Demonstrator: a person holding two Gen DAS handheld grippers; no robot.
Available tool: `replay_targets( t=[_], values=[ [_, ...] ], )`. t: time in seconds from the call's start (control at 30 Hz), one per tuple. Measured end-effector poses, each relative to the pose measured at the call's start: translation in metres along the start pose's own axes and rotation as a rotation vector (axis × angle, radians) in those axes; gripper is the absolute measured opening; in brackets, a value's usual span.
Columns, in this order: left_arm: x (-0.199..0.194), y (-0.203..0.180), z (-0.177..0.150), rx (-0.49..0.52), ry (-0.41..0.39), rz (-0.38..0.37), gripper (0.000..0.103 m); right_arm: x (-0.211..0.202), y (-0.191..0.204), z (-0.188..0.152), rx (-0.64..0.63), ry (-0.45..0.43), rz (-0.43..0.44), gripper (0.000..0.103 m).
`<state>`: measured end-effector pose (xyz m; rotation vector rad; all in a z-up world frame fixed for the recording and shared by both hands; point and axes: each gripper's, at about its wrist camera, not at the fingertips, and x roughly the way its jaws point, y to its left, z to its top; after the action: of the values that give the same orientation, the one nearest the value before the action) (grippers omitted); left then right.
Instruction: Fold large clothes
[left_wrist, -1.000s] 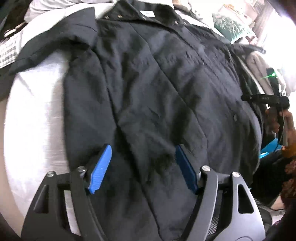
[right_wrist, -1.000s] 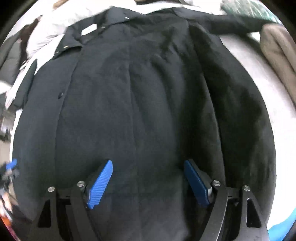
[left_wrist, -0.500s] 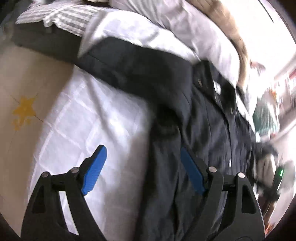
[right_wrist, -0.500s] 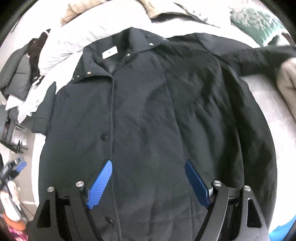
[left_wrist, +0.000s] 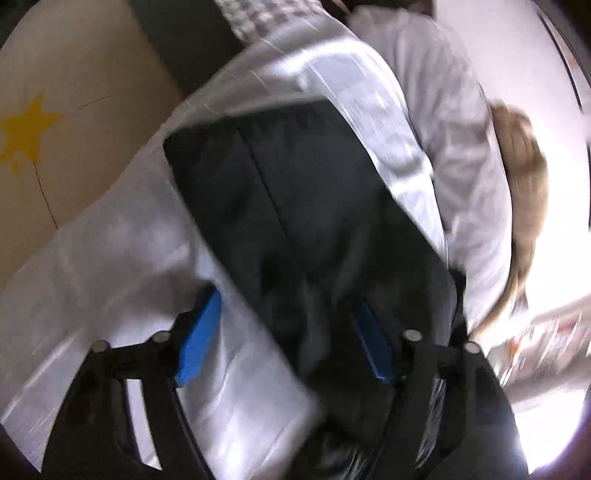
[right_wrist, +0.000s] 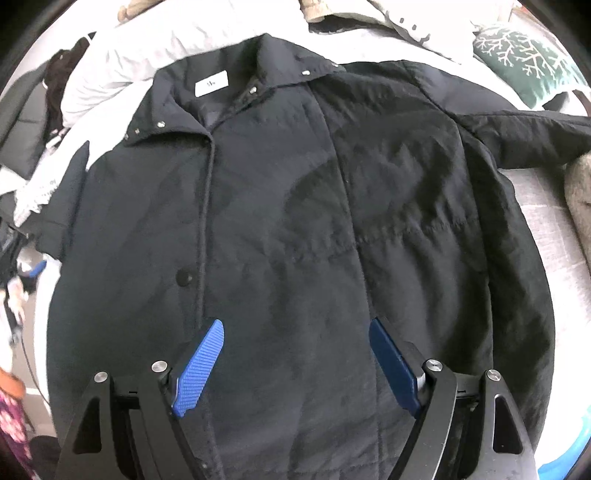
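Containers do not show; a black coat (right_wrist: 295, 221) lies spread flat, front up, on a white bedsheet (right_wrist: 554, 221) beyond the right gripper (right_wrist: 295, 363), whose blue fingers (right_wrist: 199, 369) stand spread above it, gripping nothing. The left gripper (left_wrist: 284, 343) is closing, the coat's sleeve (left_wrist: 295, 206) between its fingers and ahead of them, though blur hides any contact. Beyond the fingers lie a pale duvet (right_wrist: 122, 62) and a green patterned pillow (right_wrist: 524, 62); left of the left fingers, a tan floor (left_wrist: 74, 147) with a yellow star (left_wrist: 26, 129).

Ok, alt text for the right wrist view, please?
A dark coat lies spread front-up on a white bed, collar far, one sleeve stretched right. The right gripper hovers open above its lower front, nothing between the blue pads.
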<state>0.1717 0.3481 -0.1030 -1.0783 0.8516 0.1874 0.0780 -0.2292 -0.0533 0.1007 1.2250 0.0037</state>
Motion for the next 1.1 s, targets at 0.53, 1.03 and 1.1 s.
replay_targets(
  t=[0.53, 1.03, 1.1],
  values=[
    [-0.133, -0.070, 0.041, 0.276, -0.595, 0.189, 0.009, 0.008, 0.011, -0.003, -0.036, 0.007, -0.003, 0.083],
    [-0.105, 0.068, -0.010, -0.385, -0.503, 0.361, 0.009, -0.007, 0.005, -0.007, -0.015, -0.025, 0.039, 0.083],
    [-0.121, 0.031, -0.009, -0.272, -0.578, 0.313, 0.009, -0.009, 0.004, -0.009, -0.011, -0.028, 0.042, 0.083]
  ],
)
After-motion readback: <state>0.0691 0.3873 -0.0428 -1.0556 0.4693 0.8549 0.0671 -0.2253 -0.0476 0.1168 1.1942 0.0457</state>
